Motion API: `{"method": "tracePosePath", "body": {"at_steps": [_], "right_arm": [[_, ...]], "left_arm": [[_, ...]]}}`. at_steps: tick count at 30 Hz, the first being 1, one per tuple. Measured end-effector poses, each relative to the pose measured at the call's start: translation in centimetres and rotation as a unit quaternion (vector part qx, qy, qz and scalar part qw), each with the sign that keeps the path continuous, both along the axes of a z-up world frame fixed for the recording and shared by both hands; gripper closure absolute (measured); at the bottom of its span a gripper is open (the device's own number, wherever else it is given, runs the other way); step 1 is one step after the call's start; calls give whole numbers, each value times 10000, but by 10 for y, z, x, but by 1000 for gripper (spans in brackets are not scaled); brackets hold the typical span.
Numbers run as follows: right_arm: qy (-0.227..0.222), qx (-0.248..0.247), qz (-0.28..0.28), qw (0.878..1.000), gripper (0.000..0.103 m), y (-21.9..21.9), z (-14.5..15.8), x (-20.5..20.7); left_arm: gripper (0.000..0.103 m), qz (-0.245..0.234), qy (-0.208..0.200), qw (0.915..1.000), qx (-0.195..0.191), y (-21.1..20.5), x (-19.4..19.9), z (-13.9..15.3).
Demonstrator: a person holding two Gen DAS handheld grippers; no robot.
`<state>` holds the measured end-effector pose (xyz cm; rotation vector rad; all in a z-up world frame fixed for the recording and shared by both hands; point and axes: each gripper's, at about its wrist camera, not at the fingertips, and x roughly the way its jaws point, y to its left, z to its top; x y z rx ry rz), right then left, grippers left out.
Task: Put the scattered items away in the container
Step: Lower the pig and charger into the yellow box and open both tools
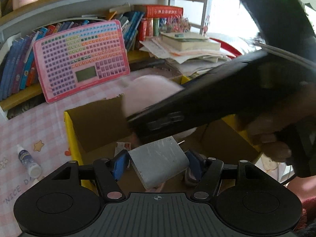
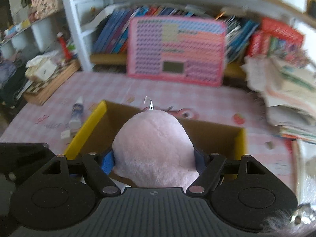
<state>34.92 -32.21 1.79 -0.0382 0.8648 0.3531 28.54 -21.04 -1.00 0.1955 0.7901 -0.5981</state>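
My left gripper (image 1: 158,163) is shut on a grey metal box (image 1: 160,162), held over the open yellow cardboard box (image 1: 71,138). My right gripper (image 2: 154,161) is shut on a pink plush toy (image 2: 154,146) above the same cardboard box (image 2: 94,120). In the left wrist view the plush (image 1: 152,92) shows behind the right gripper's black body (image 1: 217,98), which crosses over the box. A small white bottle (image 1: 29,162) lies on the pink checked tablecloth left of the box; it also shows in the right wrist view (image 2: 76,112).
A pink keyboard toy (image 1: 81,59) leans against a bookshelf at the back of the table. A stack of papers and books (image 1: 189,47) sits at the back right. A small eraser-like piece (image 2: 65,134) lies beside the bottle.
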Motion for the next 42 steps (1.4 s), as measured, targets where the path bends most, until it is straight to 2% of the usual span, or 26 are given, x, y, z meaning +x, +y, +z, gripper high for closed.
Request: {"method": "tracePosePath", "body": {"at_steps": [5, 9, 16, 19, 28, 36, 42], "right_arm": [[436, -11, 380, 9983, 28, 17, -22, 23], [669, -15, 450, 9967, 27, 23, -33, 36], [792, 90, 431, 9959, 21, 23, -38, 43], [804, 62, 411, 9959, 21, 21, -37, 42], [651, -33, 330, 9973, 15, 16, -31, 28], [413, 18, 322, 9986, 15, 18, -14, 16], [211, -7, 250, 9995, 15, 23, -1, -3]], "left_arm": [[37, 6, 81, 9999, 109, -7, 2, -10], [37, 48, 140, 9997, 192, -8, 4, -14], [37, 175, 79, 9994, 294, -8, 4, -12], [29, 245, -25, 9992, 318, -4, 2, -8], [24, 340, -312, 9984, 314, 7, -12, 7], [22, 489, -570, 9971, 139, 15, -34, 19], [21, 605, -732, 9954, -98, 38, -49, 34]]}}
